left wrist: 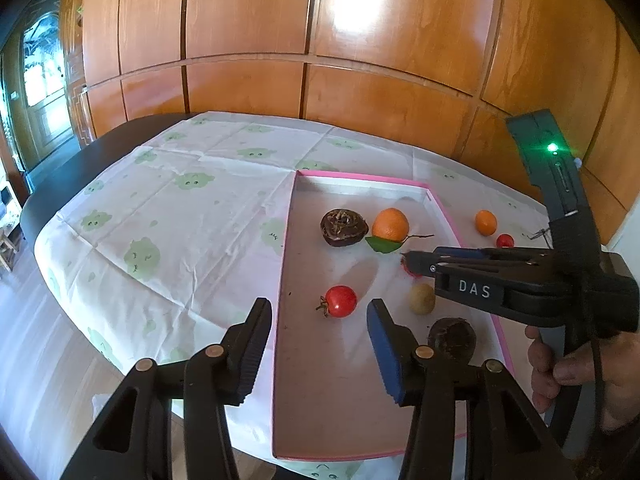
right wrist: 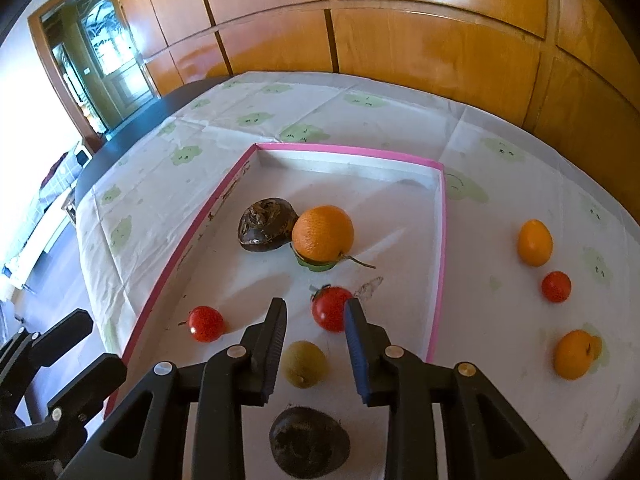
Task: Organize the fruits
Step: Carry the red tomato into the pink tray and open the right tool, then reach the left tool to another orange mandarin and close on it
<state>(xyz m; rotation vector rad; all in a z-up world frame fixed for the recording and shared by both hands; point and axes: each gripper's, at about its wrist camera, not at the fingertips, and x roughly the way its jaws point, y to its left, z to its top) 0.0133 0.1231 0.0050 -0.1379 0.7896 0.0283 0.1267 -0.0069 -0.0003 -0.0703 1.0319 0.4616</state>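
A pink-rimmed shallow box (left wrist: pixel 286 240) (right wrist: pixel 442 240) lies on the table. In it are a dark wrinkled fruit (left wrist: pixel 343 227) (right wrist: pixel 266 230), an orange with a leaf (left wrist: pixel 390 224) (right wrist: pixel 323 233), two red tomatoes (left wrist: pixel 340 301) (right wrist: pixel 206 323) (right wrist: pixel 330 308), a yellow-green fruit (left wrist: pixel 422 299) (right wrist: pixel 304 363) and a dark round fruit (left wrist: pixel 452 339) (right wrist: pixel 309 442). My left gripper (left wrist: pixel 320 320) is open above the box near a tomato. My right gripper (right wrist: pixel 316 316) is open over the box, the second tomato just beyond its fingertips; it also shows in the left wrist view (left wrist: pixel 408 260).
Outside the box on the right lie two small oranges (right wrist: pixel 535 242) (right wrist: pixel 574 354) and a red tomato (right wrist: pixel 556 287) on the patterned white tablecloth (left wrist: pixel 180 208). Wooden wall panels stand behind the table. The table's dark edge (left wrist: pixel 60 184) is at the left.
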